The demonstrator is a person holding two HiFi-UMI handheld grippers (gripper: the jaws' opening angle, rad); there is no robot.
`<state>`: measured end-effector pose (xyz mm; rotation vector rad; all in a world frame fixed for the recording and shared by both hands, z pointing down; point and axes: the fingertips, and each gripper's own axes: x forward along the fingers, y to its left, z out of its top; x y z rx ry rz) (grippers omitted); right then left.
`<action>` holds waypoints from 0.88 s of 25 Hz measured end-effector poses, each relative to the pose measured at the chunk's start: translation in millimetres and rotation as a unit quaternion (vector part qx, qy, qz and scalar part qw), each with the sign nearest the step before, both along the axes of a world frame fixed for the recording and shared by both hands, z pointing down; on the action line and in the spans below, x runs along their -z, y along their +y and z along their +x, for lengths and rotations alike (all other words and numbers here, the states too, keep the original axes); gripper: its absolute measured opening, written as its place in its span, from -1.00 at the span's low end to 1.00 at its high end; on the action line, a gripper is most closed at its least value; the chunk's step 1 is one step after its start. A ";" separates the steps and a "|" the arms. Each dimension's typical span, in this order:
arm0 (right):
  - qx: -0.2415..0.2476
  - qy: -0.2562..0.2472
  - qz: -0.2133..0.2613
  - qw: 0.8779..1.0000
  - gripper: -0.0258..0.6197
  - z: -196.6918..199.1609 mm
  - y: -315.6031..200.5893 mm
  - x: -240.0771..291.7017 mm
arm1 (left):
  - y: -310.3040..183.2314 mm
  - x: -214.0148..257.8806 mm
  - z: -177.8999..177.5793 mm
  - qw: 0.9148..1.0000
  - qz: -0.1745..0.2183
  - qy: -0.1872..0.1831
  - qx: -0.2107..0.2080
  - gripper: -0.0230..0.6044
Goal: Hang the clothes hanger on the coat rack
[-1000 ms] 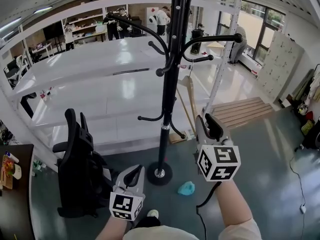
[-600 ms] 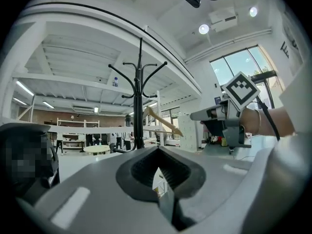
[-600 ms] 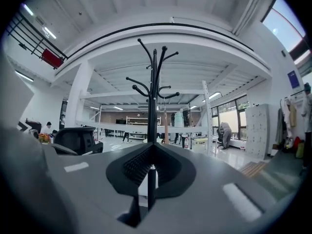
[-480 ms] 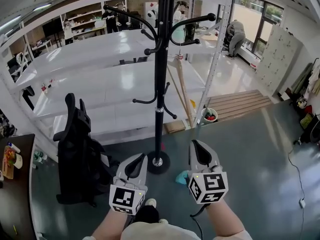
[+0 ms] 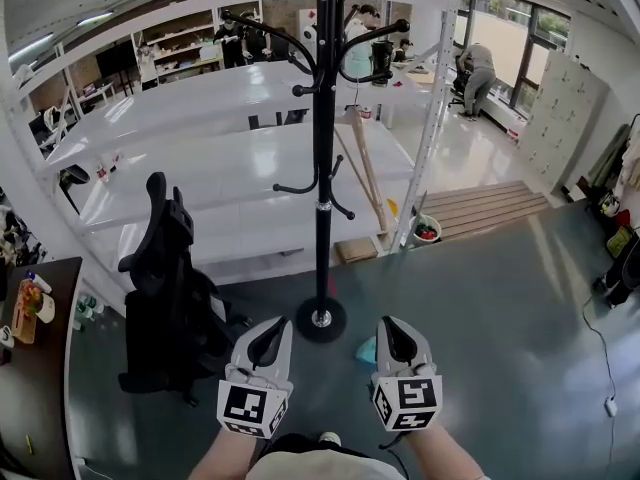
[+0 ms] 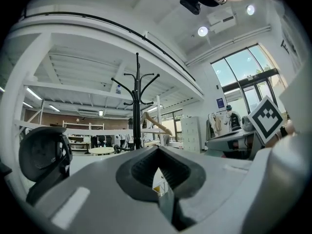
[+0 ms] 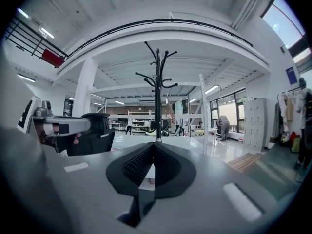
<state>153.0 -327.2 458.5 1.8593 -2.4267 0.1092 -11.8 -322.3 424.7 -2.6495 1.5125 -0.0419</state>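
Since our left gripper point(image 5: 275, 326) and right gripper point(image 5: 392, 325) are both clenched on nothing, we judge the wooden hanger point(image 6: 157, 124) probably hung on the far coat rack point(image 5: 322, 118), leaving only retreat.

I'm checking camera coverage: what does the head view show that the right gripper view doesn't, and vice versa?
Head view only: the round base of the tall black metal coat rack on the grey floor, and a teal cloth. Right gripper view only: the right gripper with jaws shut together, nothing between them. Both: the coat rack's pole and hooks, and the black office chair.
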 end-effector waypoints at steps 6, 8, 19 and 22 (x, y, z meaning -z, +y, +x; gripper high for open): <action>-0.002 0.016 0.002 1.000 -0.84 -7.1 39.9 -4.0 | 38.6 -1.3 -15.2 1.000 0.000 -0.005 0.006 -0.93; -0.005 0.022 0.005 1.000 -0.84 -11.6 58.1 -2.1 | 56.7 0.3 -21.5 1.000 0.001 -0.005 0.006 -0.93; -0.004 0.029 -0.006 1.000 -0.84 -62.3 200.9 -4.2 | 201.1 -1.1 -66.7 1.000 -0.005 0.005 0.001 -0.93; -0.002 0.038 -0.005 0.999 -0.84 -75.9 236.6 -5.9 | 235.9 -3.7 -76.0 1.000 -0.008 0.006 -0.001 -0.93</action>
